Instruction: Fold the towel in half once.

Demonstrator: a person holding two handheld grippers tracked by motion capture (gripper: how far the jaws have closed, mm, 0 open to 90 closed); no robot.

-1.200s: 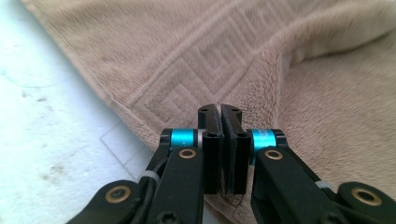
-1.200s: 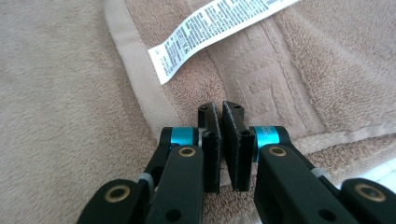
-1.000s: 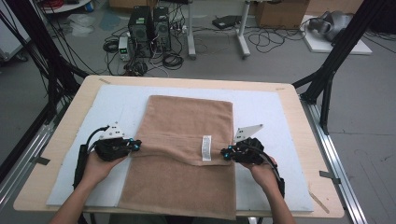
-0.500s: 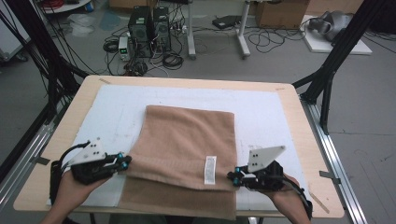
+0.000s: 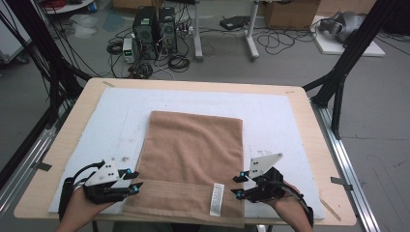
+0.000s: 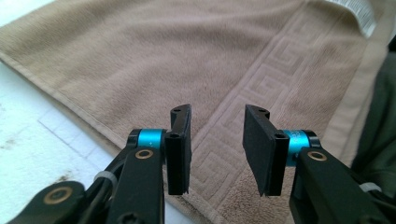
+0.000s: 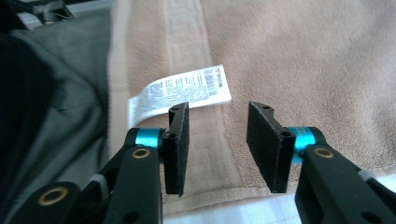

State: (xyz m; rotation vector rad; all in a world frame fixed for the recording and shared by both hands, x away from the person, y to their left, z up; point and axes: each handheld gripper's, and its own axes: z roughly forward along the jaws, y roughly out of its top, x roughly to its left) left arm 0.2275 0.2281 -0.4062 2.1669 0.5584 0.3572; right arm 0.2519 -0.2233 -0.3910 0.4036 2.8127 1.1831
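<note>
- Towel (image 5: 193,154) lies flat on the table (image 5: 309,121), its near edge hanging over the table's edge.
- Left tool (image 5: 136,182) and right tool (image 5: 237,186): jaws have just been opening, apart, nothing clamped.
- Risk: the overhang may drag the towel off; regripping could catch the label (image 5: 216,199).

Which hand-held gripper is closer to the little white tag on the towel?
The right hand-held gripper. It sits just beside the white tag, at the towel's right edge. The left hand-held gripper is at the towel's far left edge.
</note>
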